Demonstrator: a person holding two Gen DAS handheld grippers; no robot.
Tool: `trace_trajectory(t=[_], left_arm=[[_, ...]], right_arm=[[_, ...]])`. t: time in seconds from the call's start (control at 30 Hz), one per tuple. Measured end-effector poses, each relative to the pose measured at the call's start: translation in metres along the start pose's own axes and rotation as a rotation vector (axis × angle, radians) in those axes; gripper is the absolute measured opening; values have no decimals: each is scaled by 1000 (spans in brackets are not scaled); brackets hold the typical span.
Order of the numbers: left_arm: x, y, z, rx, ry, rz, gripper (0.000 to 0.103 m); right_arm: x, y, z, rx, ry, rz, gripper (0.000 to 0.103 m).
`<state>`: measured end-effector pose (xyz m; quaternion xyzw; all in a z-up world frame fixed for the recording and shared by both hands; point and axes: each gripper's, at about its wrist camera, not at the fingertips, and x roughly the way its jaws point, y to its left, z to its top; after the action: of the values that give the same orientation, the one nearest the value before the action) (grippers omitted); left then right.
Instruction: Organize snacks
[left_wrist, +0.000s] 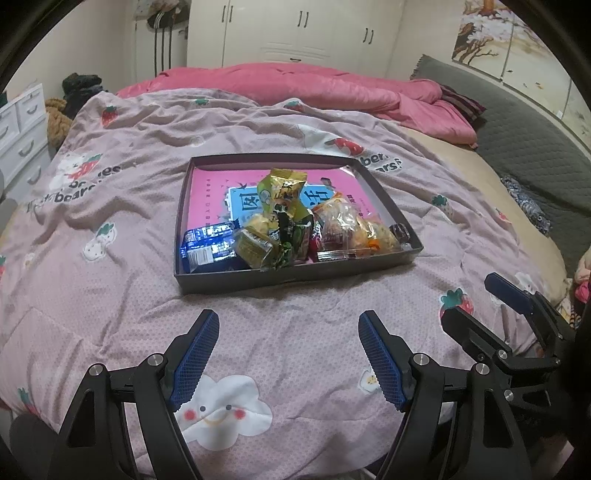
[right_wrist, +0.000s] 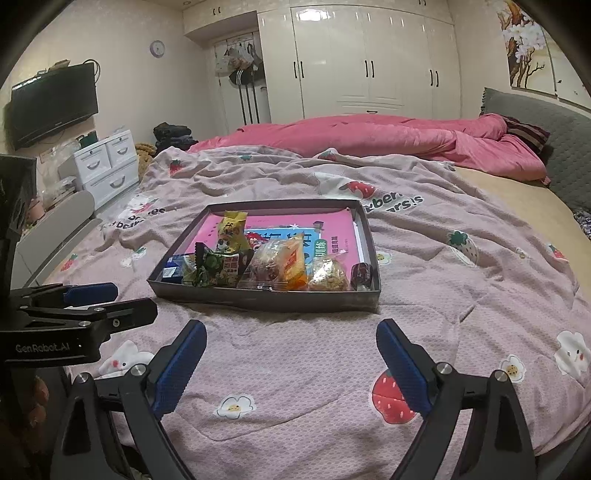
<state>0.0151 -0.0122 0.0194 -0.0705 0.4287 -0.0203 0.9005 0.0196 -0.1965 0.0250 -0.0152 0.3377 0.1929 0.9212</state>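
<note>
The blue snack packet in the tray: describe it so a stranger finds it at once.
On the strawberry-print quilt sits a shallow dark tray of snacks. The blue snack packet lies flat in the tray's near left corner, left of the yellow wrapped snack. It is the only shiny blue wrapper there.

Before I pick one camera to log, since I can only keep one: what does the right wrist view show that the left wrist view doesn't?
Only the right wrist view shows the television and wall clock. Only the left wrist view shows the cloud print on the blanket. Both show the tray of snacks, both open grippers, left and right, and the wardrobe.
</note>
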Motion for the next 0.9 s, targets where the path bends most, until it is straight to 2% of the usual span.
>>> trace_trajectory(t=[0.9], left_arm=[[3, 0, -2, 7, 11, 13, 79]], right_arm=[[3, 1, -2, -4, 9, -3, 94]])
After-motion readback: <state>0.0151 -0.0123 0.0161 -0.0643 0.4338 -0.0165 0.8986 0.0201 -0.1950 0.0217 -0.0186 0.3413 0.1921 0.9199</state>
